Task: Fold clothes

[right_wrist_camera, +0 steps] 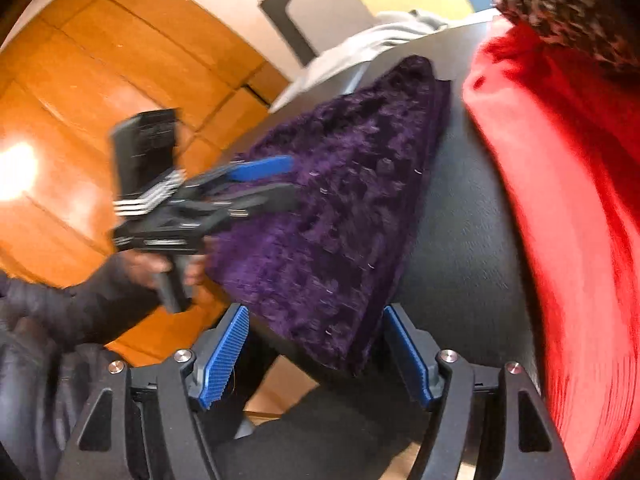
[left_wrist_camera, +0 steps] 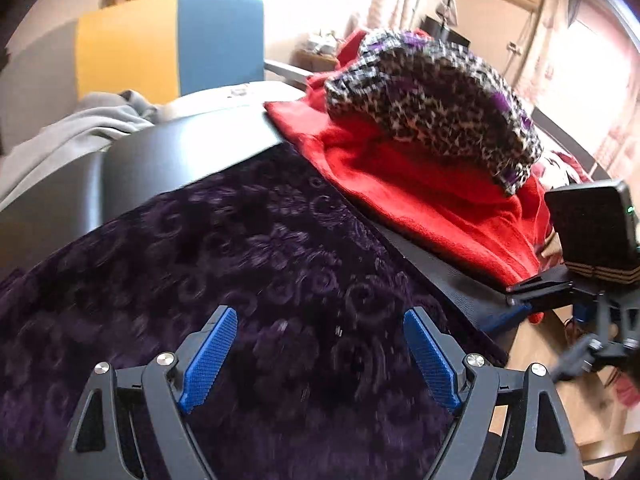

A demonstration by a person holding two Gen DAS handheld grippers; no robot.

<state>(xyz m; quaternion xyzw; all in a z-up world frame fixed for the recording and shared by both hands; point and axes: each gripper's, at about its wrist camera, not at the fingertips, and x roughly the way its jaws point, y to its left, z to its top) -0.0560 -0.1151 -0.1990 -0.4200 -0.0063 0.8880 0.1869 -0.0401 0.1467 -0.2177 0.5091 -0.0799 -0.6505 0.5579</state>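
Spread wide with nothing pinched, the left gripper (left_wrist_camera: pixel 320 360) hovers over the folded purple garment (left_wrist_camera: pixel 224 272). Right gripper (right_wrist_camera: pixel 316 354) – jaws apart too – straddles that garment's near corner on the black table (right_wrist_camera: pixel 472 232), beside a red garment (right_wrist_camera: pixel 560 200).

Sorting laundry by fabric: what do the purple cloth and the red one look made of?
Purple cloth: plush, velvety pile with an embossed floral pattern, probably velour or fleece. Red cloth: soft, matte, fuzzy surface with no visible weave, likely fleece.
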